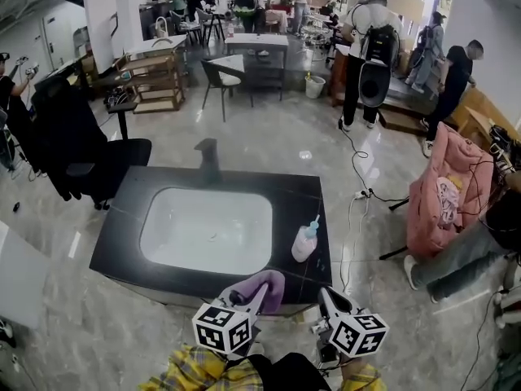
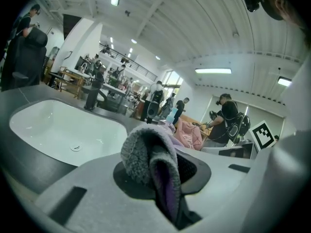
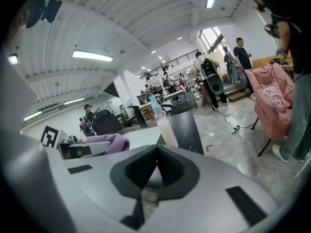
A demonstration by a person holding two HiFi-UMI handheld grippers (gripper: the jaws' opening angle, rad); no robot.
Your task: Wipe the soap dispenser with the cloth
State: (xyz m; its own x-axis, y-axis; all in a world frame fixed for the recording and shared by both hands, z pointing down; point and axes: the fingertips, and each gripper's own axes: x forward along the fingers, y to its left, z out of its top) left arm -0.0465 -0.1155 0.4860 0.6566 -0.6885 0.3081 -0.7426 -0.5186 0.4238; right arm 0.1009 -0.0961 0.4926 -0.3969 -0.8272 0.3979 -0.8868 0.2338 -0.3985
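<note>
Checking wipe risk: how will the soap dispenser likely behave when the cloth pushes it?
The dispenser is tall and narrow, standing free near the edge of the counter, so a sideways push would probably tip or slide it. It looks like light plastic, likely not fragile.
</note>
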